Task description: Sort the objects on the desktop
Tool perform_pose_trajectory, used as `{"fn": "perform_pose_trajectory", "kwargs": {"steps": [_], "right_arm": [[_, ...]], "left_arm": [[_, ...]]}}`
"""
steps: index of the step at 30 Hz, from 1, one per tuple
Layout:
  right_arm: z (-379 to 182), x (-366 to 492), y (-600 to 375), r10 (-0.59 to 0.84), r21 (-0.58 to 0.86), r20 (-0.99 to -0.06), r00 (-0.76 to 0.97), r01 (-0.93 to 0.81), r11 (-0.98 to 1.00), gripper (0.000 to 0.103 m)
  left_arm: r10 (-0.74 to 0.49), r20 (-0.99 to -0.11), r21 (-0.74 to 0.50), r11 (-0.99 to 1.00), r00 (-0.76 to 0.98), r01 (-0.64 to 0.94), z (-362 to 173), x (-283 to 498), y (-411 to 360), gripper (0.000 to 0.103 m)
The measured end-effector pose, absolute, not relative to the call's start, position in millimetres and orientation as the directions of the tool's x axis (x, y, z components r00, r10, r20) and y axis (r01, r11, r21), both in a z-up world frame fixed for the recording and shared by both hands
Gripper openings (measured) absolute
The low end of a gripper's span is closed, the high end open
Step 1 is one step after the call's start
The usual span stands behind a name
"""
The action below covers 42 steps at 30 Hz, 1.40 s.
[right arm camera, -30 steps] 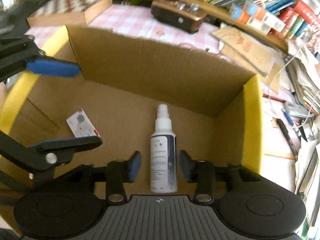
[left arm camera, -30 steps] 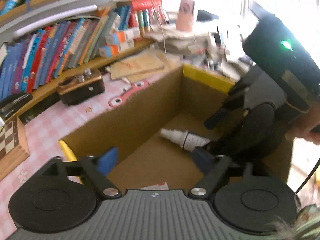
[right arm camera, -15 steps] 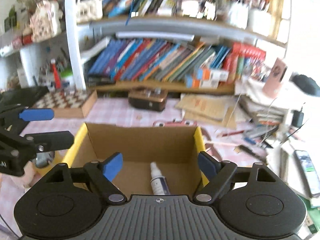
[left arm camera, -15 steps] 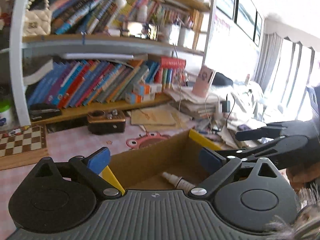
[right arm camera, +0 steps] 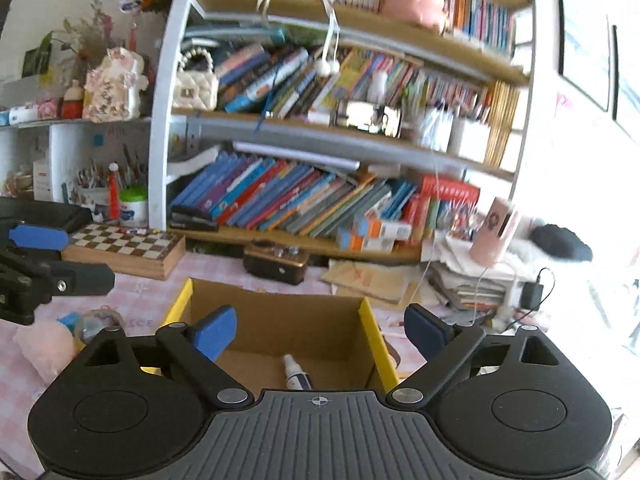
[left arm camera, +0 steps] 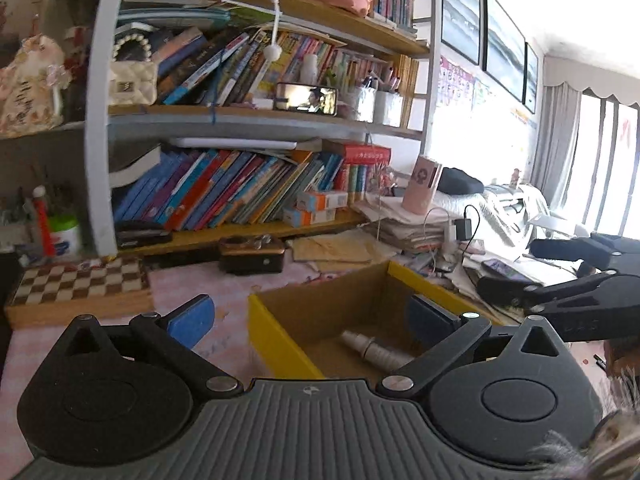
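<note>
Both grippers, left gripper (left arm camera: 310, 316) and right gripper (right arm camera: 320, 330), are seen with fingers opening wide and empty above the cardboard box (right arm camera: 276, 316) on the tabletop (left arm camera: 224, 280), the spray bottle (right arm camera: 296, 376) being left flat inside, apparently sorted.

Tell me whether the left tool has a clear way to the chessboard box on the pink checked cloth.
Probably yes. The chessboard box lies in the open beside the cardboard box, nothing on top. The left tool is empty, its jaws opening, with only bare cloth between.
</note>
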State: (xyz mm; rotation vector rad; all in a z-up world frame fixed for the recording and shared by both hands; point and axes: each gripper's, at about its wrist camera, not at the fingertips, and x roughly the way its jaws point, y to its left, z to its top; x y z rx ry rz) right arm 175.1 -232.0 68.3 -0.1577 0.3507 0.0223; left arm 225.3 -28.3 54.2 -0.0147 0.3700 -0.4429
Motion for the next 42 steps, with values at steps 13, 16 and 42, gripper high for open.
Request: {"fn": "perform_pose_trajectory", "kwargs": {"steps": [13, 16, 42], "right_arm": [[32.5, 102.7, -192.5, -0.012, -0.15, -0.365, 0.931, -0.046, 0.988, 0.098], [26.1, 92.6, -187.7, -0.011, -0.131, -0.388, 0.922, -0.043, 0.99, 0.099], [-18.0, 46.5, -153.0, 0.054, -0.04, -0.562, 0.825, -0.092, 0.995, 0.103]], "left_arm": [[-0.346, -0.412, -0.127, 0.938, 0.843, 0.323, 24.2, 147.9, 4.0, 0.103], [-0.331, -0.435, -0.148, 0.944, 0.838, 0.296, 15.9, 138.7, 9.4, 0.103], [-0.214, -0.626, -0.284, 0.958, 0.75, 0.036, -32.6, 67.5, 48.6, 0.103]]}}
